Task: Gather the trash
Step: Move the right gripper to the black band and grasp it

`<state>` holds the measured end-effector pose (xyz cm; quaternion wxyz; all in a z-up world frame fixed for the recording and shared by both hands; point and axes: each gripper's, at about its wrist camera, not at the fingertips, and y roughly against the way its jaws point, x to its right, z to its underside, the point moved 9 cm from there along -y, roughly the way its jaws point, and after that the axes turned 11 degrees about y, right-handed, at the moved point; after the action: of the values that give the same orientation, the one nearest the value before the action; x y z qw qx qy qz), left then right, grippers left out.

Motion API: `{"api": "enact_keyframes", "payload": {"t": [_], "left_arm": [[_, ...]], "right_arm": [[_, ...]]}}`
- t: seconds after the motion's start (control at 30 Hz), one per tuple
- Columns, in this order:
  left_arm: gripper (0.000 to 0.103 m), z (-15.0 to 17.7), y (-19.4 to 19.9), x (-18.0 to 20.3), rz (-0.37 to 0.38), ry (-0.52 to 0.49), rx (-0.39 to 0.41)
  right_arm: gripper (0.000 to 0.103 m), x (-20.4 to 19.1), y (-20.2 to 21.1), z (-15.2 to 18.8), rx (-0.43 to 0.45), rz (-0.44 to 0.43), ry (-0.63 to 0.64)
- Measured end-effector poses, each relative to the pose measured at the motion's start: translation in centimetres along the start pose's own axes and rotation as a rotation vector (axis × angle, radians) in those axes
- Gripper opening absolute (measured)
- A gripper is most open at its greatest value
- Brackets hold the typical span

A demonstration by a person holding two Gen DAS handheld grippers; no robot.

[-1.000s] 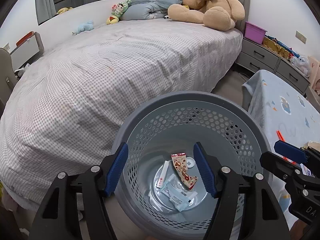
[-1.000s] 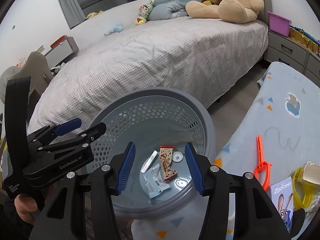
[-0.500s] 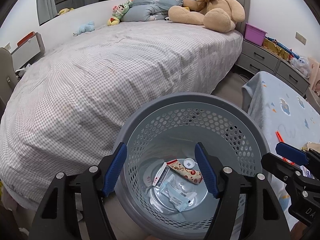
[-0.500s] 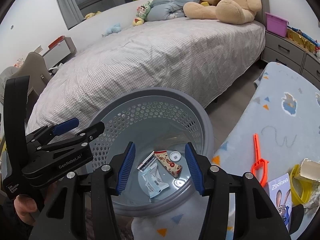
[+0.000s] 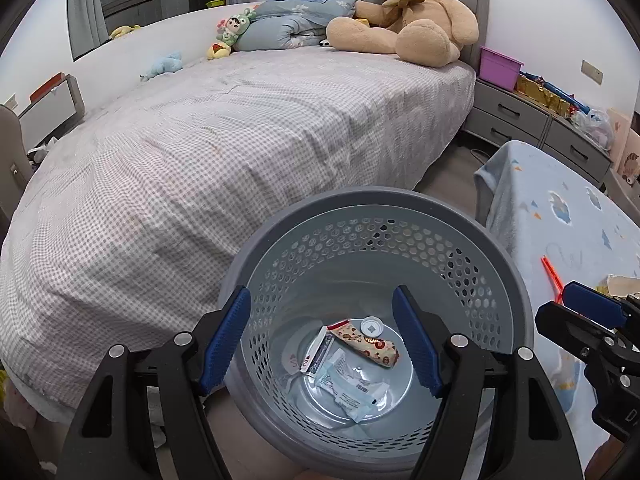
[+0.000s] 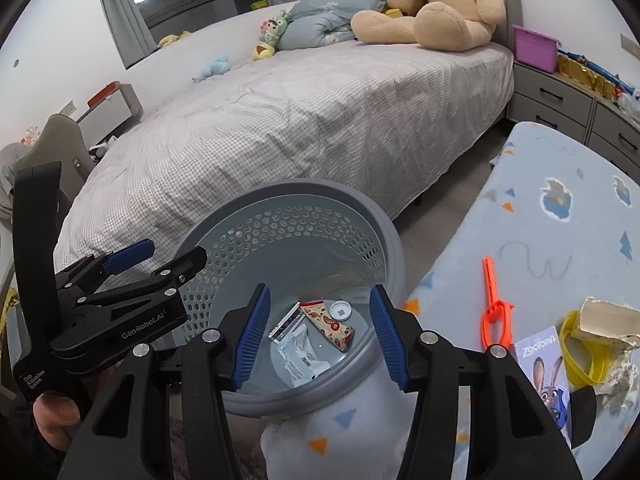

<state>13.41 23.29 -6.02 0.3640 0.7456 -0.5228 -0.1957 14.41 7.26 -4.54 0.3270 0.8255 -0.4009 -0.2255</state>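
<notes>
Bin [image 5: 516,280]: one, grey, perforated, on the floor between bed and blanket.
Trash [image 5: 362,344]: four pieces on the bin floor; patterned wrapper now lies flat, earlier upright.
Left claw [image 5: 328,344]: apart, empty, jaws just opening wider.
Right claw [image 6: 316,336]: apart, empty, unchanged.

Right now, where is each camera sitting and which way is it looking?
Left wrist: on the left gripper, looking down between its open blue fingers into the grey bin; the right gripper shows at the edge.
Right wrist: on the right gripper, looking down into the bin; the left gripper and a hand show.
Both share the bin, snack wrapper, bed and teddy bear.
</notes>
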Motion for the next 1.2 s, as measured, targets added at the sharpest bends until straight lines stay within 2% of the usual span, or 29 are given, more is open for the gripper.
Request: {"api": "enact_keyframes", "payload": {"t": [0.23,0.33,0.47,0.77,1.0,1.2], "left_arm": [[0.071,0.5,0.9,1.0,0.027,-0.018,0.01],[0.074,0.8,1.3,1.6,0.044,-0.025,0.013],[0.075,1.3,2.0,2.5,0.061,-0.036,0.02],[0.077,2.6,3.3,5.0,0.092,-0.077,0.032],[0.077,4.3,4.1,7.5,0.148,-0.09,0.004],[0.077,6.4,4.6,9.8,0.181,-0.12,-0.019]], "right_arm": [[0.055,0.8,1.8,0.9,0.009,0.039,-0.015],[0.056,1.4,2.7,1.7,0.009,0.062,-0.026],[0.064,2.6,4.2,3.0,0.013,0.095,-0.053],[0.067,6.5,8.7,7.8,0.011,0.194,-0.143],[0.07,10.6,11.9,11.7,-0.018,0.286,-0.195],[0.07,13.5,13.1,14.4,-0.048,0.326,-0.237]]}}
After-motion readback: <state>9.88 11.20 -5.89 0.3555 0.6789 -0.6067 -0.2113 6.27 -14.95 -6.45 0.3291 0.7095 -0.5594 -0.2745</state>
